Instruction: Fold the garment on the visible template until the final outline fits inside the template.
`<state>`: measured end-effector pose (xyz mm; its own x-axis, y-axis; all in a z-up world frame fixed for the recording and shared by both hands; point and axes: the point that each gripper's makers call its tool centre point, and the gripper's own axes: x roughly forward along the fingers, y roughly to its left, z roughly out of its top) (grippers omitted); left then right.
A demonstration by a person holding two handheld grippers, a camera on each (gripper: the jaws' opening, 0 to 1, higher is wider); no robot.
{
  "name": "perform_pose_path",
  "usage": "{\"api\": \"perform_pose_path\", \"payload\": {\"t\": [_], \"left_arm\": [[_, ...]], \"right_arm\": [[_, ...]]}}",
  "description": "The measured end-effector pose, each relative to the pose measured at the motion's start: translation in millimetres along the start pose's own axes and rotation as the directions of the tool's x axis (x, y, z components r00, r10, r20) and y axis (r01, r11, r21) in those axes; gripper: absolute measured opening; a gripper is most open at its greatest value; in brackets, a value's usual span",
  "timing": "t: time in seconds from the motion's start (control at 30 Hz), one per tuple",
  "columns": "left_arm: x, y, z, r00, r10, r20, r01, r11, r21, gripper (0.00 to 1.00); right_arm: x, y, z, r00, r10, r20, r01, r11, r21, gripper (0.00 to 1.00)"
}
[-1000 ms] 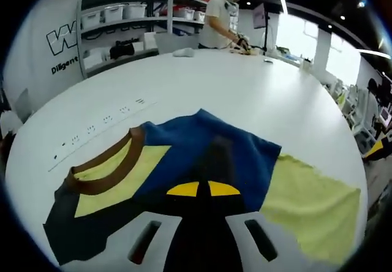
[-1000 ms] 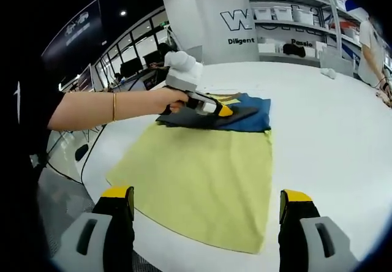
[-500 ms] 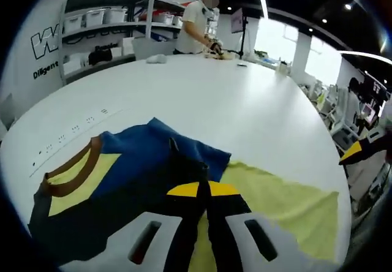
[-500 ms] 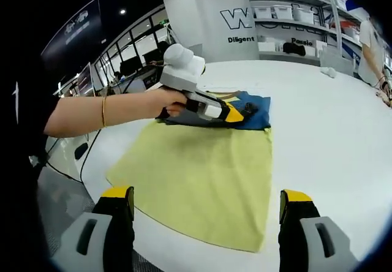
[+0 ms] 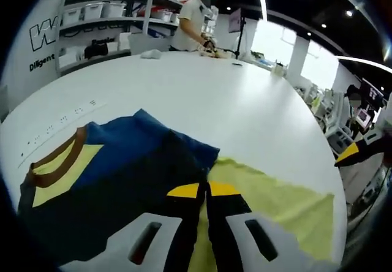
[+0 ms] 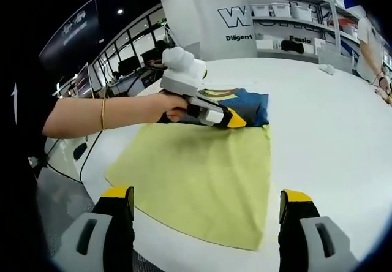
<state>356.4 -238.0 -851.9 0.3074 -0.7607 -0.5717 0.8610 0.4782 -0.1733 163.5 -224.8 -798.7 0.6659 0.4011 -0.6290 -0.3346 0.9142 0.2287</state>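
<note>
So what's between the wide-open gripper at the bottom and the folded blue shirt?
In the right gripper view, the yellow cloth template lies flat between the right gripper and the folded blue shirt.

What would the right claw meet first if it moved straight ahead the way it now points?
Probably the yellow cloth spread on the white table; the open right claw points across it toward the folded garment. Height above it is unclear.

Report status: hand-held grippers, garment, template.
Left hand-held gripper shut over folded shirt. Right hand-held gripper open, empty. Shirt at far end of yellow template. Nothing in the way.
</note>
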Motion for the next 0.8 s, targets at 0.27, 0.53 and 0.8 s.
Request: {"api": "perform_pose_path", "payload": {"t": [0.27,0.53,0.8], "left_arm": [[2.1,-14.5,-3.4,0.998,-0.066,-0.002,0.066,0.997,0.050,0.12],[3.9,-27.2,-4.8,0.996,-0.093,-0.003,0.092,0.990,0.110,0.32],[-6.6,-23.2,4.9,0.998,-0.061,0.036,0.058,0.996,0.069,0.67]], "right_arm": [[2.1,-0.4,-0.9,1.000,0.002,-0.008,-0.002,1.000,0.001,0.99],[2.8,-1.6,-0.8,1.000,-0.001,-0.008,0.001,1.000,0.002,0.99],[2.0,-2.4,-0.6,1.000,0.001,0.007,-0.001,1.000,0.018,0.99]]}}
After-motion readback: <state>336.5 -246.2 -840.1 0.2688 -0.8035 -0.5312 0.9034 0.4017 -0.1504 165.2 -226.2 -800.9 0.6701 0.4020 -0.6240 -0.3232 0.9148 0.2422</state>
